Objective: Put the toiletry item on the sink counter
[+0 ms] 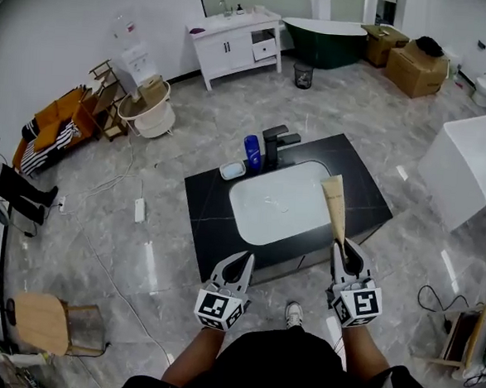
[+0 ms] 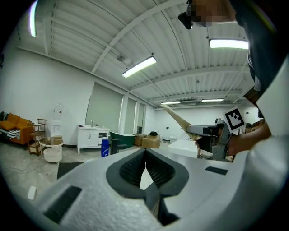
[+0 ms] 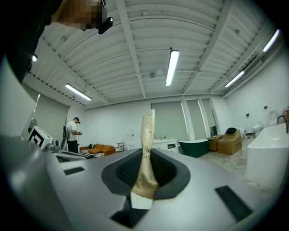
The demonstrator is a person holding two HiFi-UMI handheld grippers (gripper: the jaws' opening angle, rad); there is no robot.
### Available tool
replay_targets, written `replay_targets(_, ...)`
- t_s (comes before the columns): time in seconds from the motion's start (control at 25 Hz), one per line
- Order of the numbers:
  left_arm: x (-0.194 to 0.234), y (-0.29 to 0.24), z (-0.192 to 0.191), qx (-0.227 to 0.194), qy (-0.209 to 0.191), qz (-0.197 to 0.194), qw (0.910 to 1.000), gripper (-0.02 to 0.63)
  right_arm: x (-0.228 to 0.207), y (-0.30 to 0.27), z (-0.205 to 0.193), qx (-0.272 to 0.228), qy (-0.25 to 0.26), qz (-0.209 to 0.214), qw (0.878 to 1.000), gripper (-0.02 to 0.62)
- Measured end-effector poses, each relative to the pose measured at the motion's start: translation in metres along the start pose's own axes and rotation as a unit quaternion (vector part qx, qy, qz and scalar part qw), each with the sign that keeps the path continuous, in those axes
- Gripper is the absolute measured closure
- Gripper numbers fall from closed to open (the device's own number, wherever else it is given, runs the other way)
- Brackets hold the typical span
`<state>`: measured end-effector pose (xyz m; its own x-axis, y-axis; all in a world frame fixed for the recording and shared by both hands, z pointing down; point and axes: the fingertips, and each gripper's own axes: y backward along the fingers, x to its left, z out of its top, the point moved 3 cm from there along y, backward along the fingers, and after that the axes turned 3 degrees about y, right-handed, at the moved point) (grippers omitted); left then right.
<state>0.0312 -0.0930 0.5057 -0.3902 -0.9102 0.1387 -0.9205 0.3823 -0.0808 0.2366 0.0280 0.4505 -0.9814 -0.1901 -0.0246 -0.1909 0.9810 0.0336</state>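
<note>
Jaws of right gripper (image 3: 145,170) are narrow, clamped on the crimped end of a beige tube (image 3: 147,135). The tube stands up between the pads, slightly bent, its far end pointing to 12 o'clock. In the head view the right gripper (image 1: 344,252) sits at 5 o'clock of the basin (image 1: 280,204), at the near edge of the black counter (image 1: 205,203). The tube (image 1: 334,205) runs from the jaws toward 12, its far end over the basin's right rim. Tube is held in the air, not lying on the counter.

Left gripper (image 2: 145,155) has its jaws together at the tips, nothing between them. In the head view the left gripper (image 1: 243,262) is at 7 o'clock of the basin, tips at the counter's near edge, well apart from the right gripper.

On the counter at 12 o'clock of the basin is a black faucet (image 1: 274,143). A blue bottle (image 1: 252,152) stands just beside it at 9 o'clock, and a soap dish (image 1: 232,171) lies at 8 o'clock of the bottle.

Farther out: white vanity (image 1: 235,41) at 11 o'clock by the wall, green tub (image 1: 324,39) at 12, boxes (image 1: 415,67) at 1, wooden stool (image 1: 43,320) at 8. The right gripper view shows a person (image 3: 72,133) standing far off at 9 o'clock.
</note>
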Motion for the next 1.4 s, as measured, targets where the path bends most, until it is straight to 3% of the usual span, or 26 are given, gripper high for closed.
replay_targets(0.48,0.041,0.004,0.000,-0.001,0.000,0.135,0.9908,0.597,0.013,-0.096,-0.016,0.008,-0.010,0.148,0.989,0.541)
replay_targets(0.8,0.054,0.016,-0.003,-0.002,0.003,0.196,0.9805,0.597,0.037,-0.128,-0.022,0.009,-0.014,0.224,0.975,0.541)
replay_targets(1.0,0.072,0.034,-0.010,-0.007,0.014,0.223,0.9746,0.597,0.057,-0.137,-0.030,0.019,-0.015,0.241,0.970,0.541)
replay_targets(1.4,0.120,0.065,-0.001,-0.024,0.014,0.222,0.9747,0.597,0.117,-0.169,-0.045,0.034,-0.020,0.242,0.969,0.541)
